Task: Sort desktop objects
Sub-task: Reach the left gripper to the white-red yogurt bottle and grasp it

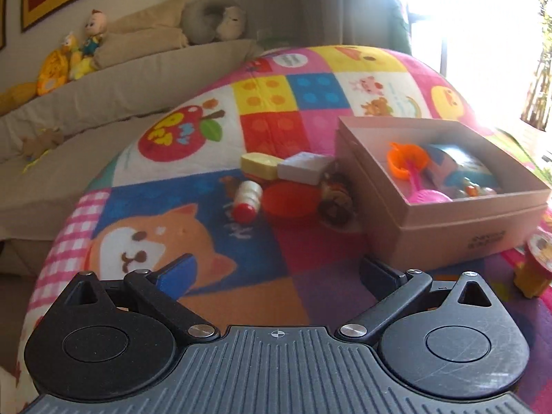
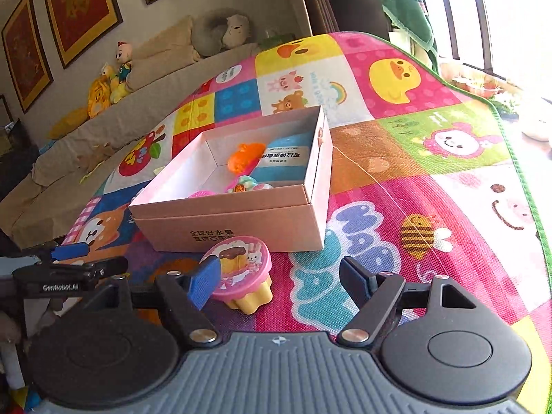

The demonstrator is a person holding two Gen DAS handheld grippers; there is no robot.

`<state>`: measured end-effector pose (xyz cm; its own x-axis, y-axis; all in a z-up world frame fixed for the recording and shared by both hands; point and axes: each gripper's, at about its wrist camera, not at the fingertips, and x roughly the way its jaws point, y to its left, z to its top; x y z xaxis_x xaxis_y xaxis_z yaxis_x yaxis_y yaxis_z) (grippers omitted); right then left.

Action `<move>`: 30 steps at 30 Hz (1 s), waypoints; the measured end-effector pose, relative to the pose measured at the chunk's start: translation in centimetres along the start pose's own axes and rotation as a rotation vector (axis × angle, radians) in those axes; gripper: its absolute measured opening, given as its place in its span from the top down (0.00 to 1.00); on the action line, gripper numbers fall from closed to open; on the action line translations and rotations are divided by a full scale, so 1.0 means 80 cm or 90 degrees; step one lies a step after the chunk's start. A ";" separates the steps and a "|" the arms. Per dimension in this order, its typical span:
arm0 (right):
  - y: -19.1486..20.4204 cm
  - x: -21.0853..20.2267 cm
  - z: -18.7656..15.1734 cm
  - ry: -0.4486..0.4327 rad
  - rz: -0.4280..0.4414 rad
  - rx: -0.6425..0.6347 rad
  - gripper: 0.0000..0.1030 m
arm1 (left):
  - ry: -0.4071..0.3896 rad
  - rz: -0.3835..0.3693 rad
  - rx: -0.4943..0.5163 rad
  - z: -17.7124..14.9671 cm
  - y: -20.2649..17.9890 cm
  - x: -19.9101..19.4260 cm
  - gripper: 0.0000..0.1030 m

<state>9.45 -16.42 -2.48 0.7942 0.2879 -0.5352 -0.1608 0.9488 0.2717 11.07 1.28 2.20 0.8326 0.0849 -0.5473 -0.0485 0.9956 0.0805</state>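
A beige cardboard box (image 1: pixel 459 238) sits on a colourful play mat (image 1: pixel 276 110) and holds an orange and pink toy (image 1: pixel 407 162) and other items. Left of it lie a red-capped white bottle (image 1: pixel 246 198), a yellow block (image 1: pixel 258 164), a white block (image 1: pixel 303 167), a red disc (image 1: pixel 289 198) and a brown toy (image 1: pixel 336 195). My left gripper (image 1: pixel 276 272) is open and empty, short of them. In the right wrist view a pink-lidded pudding toy (image 2: pixel 241 270) stands in front of the box (image 2: pixel 234 231). My right gripper (image 2: pixel 279 277) is open, its left finger beside the toy.
The pudding toy (image 1: pixel 534 265) also shows at the right edge of the left wrist view. A beige sofa (image 1: pixel 103 103) with plush toys (image 1: pixel 69 62) runs behind the mat. The left gripper (image 2: pixel 69 262) shows at the left of the right wrist view. A bright window (image 1: pixel 476 17) is at the right.
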 end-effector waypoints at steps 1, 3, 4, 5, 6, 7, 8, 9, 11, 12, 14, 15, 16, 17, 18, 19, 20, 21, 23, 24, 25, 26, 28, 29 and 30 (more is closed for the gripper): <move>0.004 -0.004 -0.001 -0.013 0.002 -0.011 0.19 | -0.006 0.022 -0.005 0.007 0.008 0.011 0.01; 0.014 -0.012 -0.007 -0.044 0.003 -0.045 0.15 | -0.005 0.048 -0.007 0.021 0.021 0.039 0.17; 0.020 -0.013 -0.010 -0.054 0.004 -0.061 0.15 | 0.004 0.051 -0.008 0.028 0.025 0.054 0.30; 0.024 -0.012 -0.012 -0.058 0.005 -0.070 0.15 | 0.016 0.044 -0.014 0.033 0.029 0.067 0.32; 0.028 -0.010 -0.015 -0.061 0.007 -0.078 0.15 | 0.021 0.035 -0.021 0.037 0.031 0.076 0.31; 0.030 -0.007 -0.018 -0.060 0.010 -0.082 0.15 | 0.022 0.027 -0.023 0.040 0.032 0.086 0.34; 0.031 -0.005 -0.019 -0.058 0.010 -0.083 0.15 | 0.019 0.031 -0.017 0.041 0.031 0.092 0.36; 0.032 0.000 -0.021 -0.053 0.007 -0.081 0.15 | 0.020 0.035 -0.009 0.043 0.030 0.097 0.40; 0.032 0.009 -0.021 -0.041 0.002 -0.076 0.15 | 0.033 0.033 0.005 0.045 0.026 0.108 0.48; 0.031 0.012 -0.021 -0.034 -0.001 -0.073 0.15 | 0.040 0.027 0.005 0.045 0.025 0.111 0.53; 0.030 0.016 -0.021 -0.026 -0.003 -0.067 0.14 | 0.045 0.016 0.008 0.043 0.022 0.113 0.62; 0.030 0.017 -0.021 -0.024 -0.004 -0.066 0.12 | 0.046 0.012 0.012 0.042 0.021 0.112 0.67; 0.029 0.019 -0.022 -0.023 -0.005 -0.064 0.11 | 0.046 0.008 0.014 0.041 0.019 0.110 0.71; 0.029 0.019 -0.023 -0.022 -0.006 -0.064 0.11 | 0.047 0.007 0.016 0.040 0.018 0.107 0.71; 0.029 0.020 -0.023 -0.020 -0.005 -0.063 0.10 | 0.048 0.005 0.018 0.038 0.015 0.102 0.71; 0.028 0.021 -0.023 -0.019 -0.005 -0.060 0.10 | 0.050 0.001 0.021 0.035 0.013 0.096 0.72; 0.027 0.021 -0.023 -0.019 -0.006 -0.058 0.09 | 0.050 -0.005 0.025 0.031 0.011 0.088 0.72; 0.026 0.022 -0.023 -0.019 -0.008 -0.055 0.07 | 0.051 -0.009 0.030 0.026 0.009 0.080 0.72; 0.026 0.021 -0.023 -0.021 -0.012 -0.052 0.06 | 0.053 -0.041 0.042 0.012 0.002 0.051 0.72; 0.026 0.021 -0.023 -0.022 -0.013 -0.052 0.05 | 0.053 -0.056 0.046 0.006 -0.001 0.039 0.72; 0.027 0.020 -0.024 -0.023 -0.015 -0.055 0.05 | 0.053 -0.083 0.053 -0.005 -0.007 0.017 0.72; 0.028 0.020 -0.024 -0.024 -0.017 -0.058 0.04 | 0.055 -0.110 0.055 -0.014 -0.012 -0.001 0.72; 0.031 0.019 -0.025 -0.028 -0.020 -0.068 0.02 | 0.057 -0.166 0.052 -0.032 -0.023 -0.036 0.71; 0.033 0.019 -0.025 -0.029 -0.022 -0.072 0.02 | 0.055 -0.186 0.054 -0.042 -0.029 -0.052 0.71; 0.034 0.019 -0.026 -0.030 -0.024 -0.076 0.02 | 0.053 -0.196 0.057 -0.049 -0.034 -0.062 0.71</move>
<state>8.99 -13.13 -4.17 0.8271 0.2478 -0.5044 -0.1962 0.9684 0.1540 4.92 -1.69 1.43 0.7522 -0.2127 -0.6237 0.2497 0.9679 -0.0290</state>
